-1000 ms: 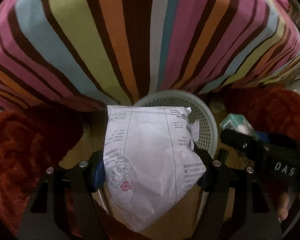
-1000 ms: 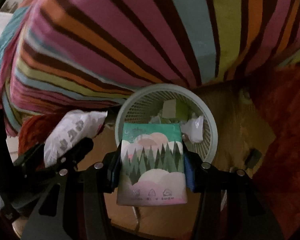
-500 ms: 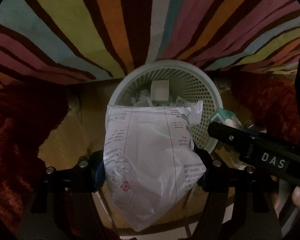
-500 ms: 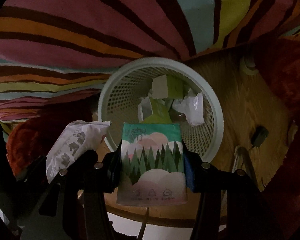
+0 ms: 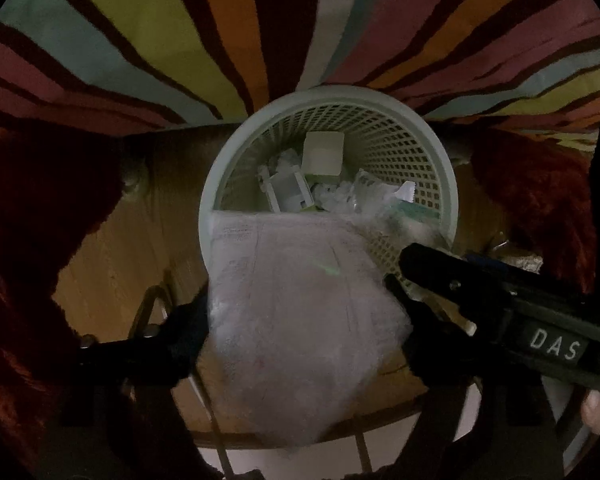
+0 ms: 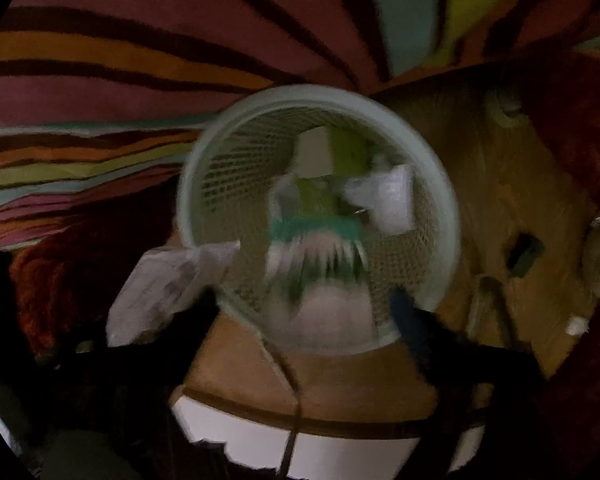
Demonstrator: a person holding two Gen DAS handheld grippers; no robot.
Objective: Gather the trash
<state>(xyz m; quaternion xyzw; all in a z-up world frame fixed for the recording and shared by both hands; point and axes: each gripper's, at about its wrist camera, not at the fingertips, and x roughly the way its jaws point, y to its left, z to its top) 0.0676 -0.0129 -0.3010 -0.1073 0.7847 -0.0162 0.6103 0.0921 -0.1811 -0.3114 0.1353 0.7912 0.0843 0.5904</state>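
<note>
— Striped cloth (image 5: 140,40) in pink, orange, teal, yellow and brown fills the whole top of both views. What sits under it?

— Deep red fuzzy fabric (image 5: 40,220) on either side, and between those a wooden surface (image 5: 120,260) with a curved edge. I cannot tell whether it is a table or a floor.

— And the bin?

— A pale green mesh wastebasket (image 5: 440,152) stands upright on the wood, just below the striped cloth. Both cameras look steeply down into its mouth.

— Where is the trash?

— The biggest piece is a white printed plastic bag (image 5: 300,300). It hangs over the near rim of the wastebasket, between the fingers of the left tool (image 5: 296,296), and it is blurred. Those jaws have just been opening; the pads stand at the bag's edges and do not seem to press on it.

— The other side?

— The right tool (image 6: 302,300) is spread wide, its jaws having just been opening too. Between and beyond its fingers a tissue pack (image 6: 320,248) printed with green trees and pink clouds is smeared by motion. It is inside the basket's ring, free of both pads.

— Anything already in the basket?

— A white and green carton (image 5: 323,152) leans against the far wall, with a flattened white box (image 5: 288,196) in front of it and crumpled clear plastic (image 5: 372,196) to the right. Smaller bits are too blurred to name.

— Anything else?

— A small dark object (image 6: 524,252) lies on the wood, right of the basket.
</note>
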